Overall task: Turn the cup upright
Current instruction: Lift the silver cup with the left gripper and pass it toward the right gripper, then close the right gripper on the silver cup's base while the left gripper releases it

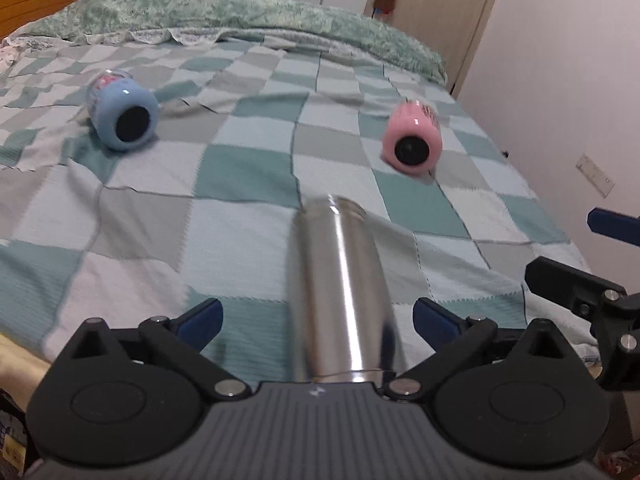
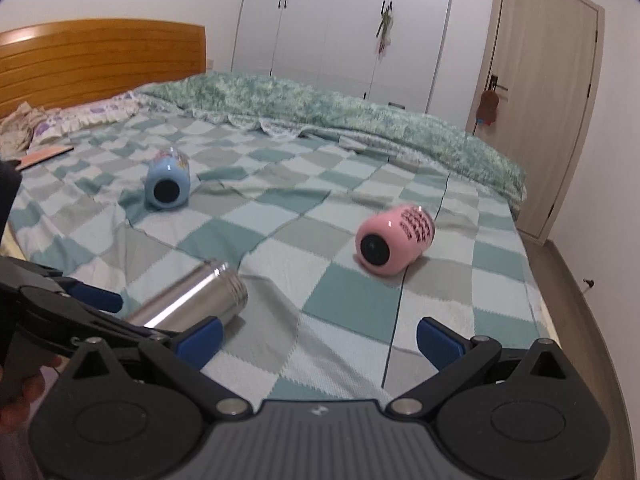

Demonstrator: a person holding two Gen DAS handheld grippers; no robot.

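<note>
A steel cup [image 1: 340, 292] lies on its side on the checked bedspread, its threaded mouth pointing away. My left gripper [image 1: 318, 320] is open, its blue-padded fingers on either side of the cup body without touching it. In the right wrist view the steel cup [image 2: 192, 300] lies at lower left with the left gripper around it. My right gripper [image 2: 318, 340] is open and empty above the bedspread, to the right of the steel cup. A blue cup [image 1: 122, 110] and a pink cup [image 1: 412, 140] lie on their sides farther back; both show in the right wrist view too, blue [image 2: 168, 184] and pink [image 2: 394, 240].
A green fuzzy blanket [image 2: 320, 108] lies bunched across the far side of the bed. A wooden headboard [image 2: 100, 56] stands at the left, with pillows [image 2: 48, 124] near it. The bed's right edge [image 2: 540, 280] drops to the floor beside a door [image 2: 548, 100].
</note>
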